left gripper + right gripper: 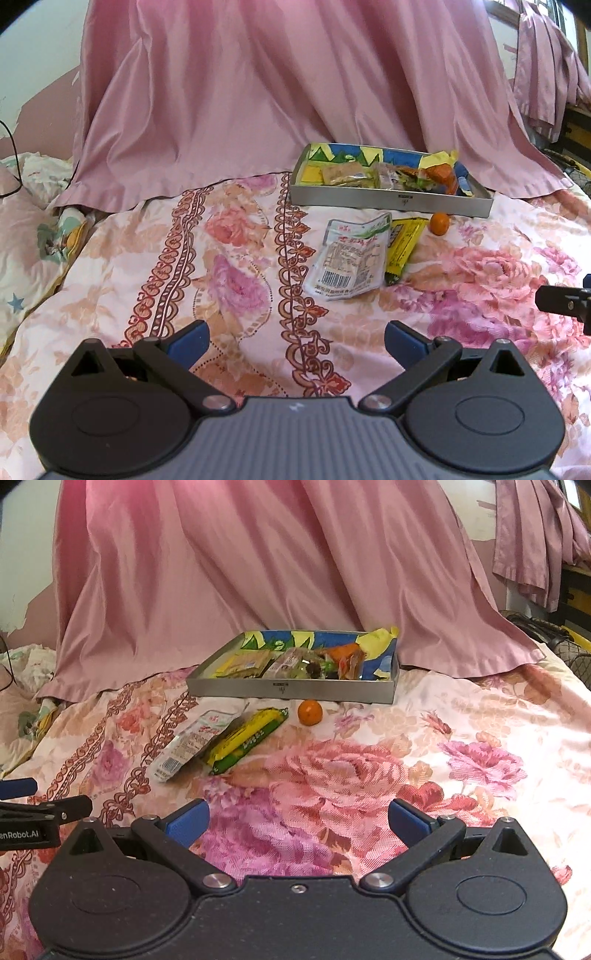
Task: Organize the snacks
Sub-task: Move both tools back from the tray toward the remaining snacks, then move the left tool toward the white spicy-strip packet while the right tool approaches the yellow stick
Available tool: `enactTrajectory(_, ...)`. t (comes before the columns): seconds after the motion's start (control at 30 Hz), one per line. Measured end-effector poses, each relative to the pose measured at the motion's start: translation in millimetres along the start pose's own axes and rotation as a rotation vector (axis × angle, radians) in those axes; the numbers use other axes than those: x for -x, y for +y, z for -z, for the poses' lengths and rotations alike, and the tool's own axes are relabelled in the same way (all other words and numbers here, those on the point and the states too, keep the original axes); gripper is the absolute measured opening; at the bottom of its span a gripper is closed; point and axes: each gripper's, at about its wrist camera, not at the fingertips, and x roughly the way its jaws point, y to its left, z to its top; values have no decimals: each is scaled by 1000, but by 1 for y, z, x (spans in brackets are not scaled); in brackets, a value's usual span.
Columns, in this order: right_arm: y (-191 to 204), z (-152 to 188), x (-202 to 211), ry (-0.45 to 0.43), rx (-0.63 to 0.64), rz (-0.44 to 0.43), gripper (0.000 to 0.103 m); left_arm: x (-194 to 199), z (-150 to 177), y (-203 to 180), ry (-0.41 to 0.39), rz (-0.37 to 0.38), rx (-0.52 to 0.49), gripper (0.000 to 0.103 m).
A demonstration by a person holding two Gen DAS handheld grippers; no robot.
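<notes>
Snack packets (351, 258) beside tray (388, 199), well ahead of both grippers' spread, empty fingers (188, 338).

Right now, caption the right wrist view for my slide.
Open right gripper faces white packet, yellow packet and orange before the snack tray.

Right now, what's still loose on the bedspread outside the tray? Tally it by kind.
White packets: 1, the white snack packet, overlapping the yellow one.
Yellow packets: 1, the yellow-green snack packet.
Fruit: 1, the small orange, just in front of the tray.
Total: 3 loose items. Both claws are open and empty.
</notes>
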Motion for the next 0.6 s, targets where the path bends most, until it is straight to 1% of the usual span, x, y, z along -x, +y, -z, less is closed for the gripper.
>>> enactTrajectory(0.13,1,0,-1,4,3,-4,102,-2,-1,2,18,-13,19,103)
enactTrajectory(0.27,2,1,-2,13,11,0,102,-3,-1,1,23,-39,8,103)
enactTrajectory(0.5,3,1,-4,17,21,-11,102,-4,-2,3,31,-42,28,103)
enactTrajectory(0.6,4,1,-4,16,18,-11,102,-4,-3,1,30,-58,8,103)
